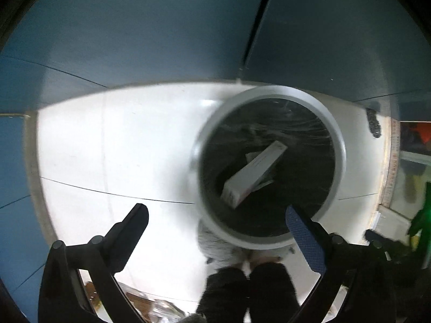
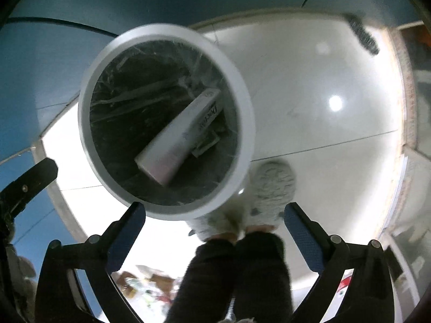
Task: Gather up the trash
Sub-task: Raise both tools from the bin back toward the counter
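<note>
A round white trash bin [image 1: 338, 145] with a dark liner stands on the white floor. A long white box [image 1: 252, 173] lies slanted inside it on some flat paper. My left gripper [image 1: 216, 214] is open and empty above the bin's near rim. In the right wrist view the bin [image 2: 242, 80] is at upper left with the same box [image 2: 179, 137] inside. My right gripper [image 2: 214, 212] is open and empty, just above the bin's near rim.
The person's dark-trousered legs [image 2: 237, 269] and grey fuzzy slippers [image 2: 272, 183] stand by the bin. Blue walls [image 1: 134, 27] close the far side. Loose litter [image 2: 150, 282] lies on the floor behind. A dark brush-like thing [image 2: 363, 35] lies far right.
</note>
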Action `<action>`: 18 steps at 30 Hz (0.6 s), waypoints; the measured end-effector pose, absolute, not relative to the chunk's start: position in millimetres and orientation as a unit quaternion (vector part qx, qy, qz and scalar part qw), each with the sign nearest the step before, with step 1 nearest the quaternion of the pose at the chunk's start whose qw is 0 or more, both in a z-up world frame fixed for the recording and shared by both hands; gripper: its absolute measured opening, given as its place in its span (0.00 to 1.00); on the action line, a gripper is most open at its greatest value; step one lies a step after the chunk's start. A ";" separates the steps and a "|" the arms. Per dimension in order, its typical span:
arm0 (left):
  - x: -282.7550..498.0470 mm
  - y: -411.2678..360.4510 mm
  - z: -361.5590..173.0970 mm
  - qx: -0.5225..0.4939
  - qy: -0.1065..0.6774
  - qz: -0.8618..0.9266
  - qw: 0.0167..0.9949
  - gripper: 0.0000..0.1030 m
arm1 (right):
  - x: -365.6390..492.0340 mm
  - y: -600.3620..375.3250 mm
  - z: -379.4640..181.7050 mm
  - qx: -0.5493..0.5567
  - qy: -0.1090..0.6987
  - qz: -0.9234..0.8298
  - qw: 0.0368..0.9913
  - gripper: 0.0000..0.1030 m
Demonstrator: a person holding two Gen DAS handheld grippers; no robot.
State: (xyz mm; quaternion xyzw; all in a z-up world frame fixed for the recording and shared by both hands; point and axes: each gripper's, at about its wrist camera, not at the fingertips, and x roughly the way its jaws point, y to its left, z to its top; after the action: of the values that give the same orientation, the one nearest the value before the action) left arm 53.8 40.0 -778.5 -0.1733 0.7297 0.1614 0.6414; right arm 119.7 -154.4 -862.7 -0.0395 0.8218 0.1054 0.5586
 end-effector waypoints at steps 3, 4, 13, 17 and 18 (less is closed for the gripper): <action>44.1 39.4 -759.5 -0.165 0.728 0.176 0.641 1.00 | 119.7 -158.5 -847.5 -0.051 0.812 0.103 0.573 1.00; 42.6 36.6 -753.1 -0.164 0.727 0.178 0.643 1.00 | 119.0 -157.8 -837.7 -0.056 0.808 0.101 0.578 1.00; 31.1 33.6 -672.3 -0.161 0.734 0.190 0.632 1.00 | 110.3 -158.1 -751.2 -0.071 0.787 0.109 0.603 1.00; 27.0 34.2 -620.9 -0.162 0.731 0.195 0.634 1.00 | 104.6 -157.0 -694.0 -0.076 0.775 0.115 0.617 1.00; 26.2 34.0 -608.7 -0.161 0.710 0.194 0.658 1.00 | 104.3 -156.8 -679.8 -0.077 0.772 0.116 0.620 1.00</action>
State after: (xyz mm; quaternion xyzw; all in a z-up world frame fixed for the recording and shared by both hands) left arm 26.2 34.0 -608.7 -0.1606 0.7100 0.1937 0.6577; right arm 104.3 -156.8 -679.8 -0.0774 0.7723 0.1158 0.6198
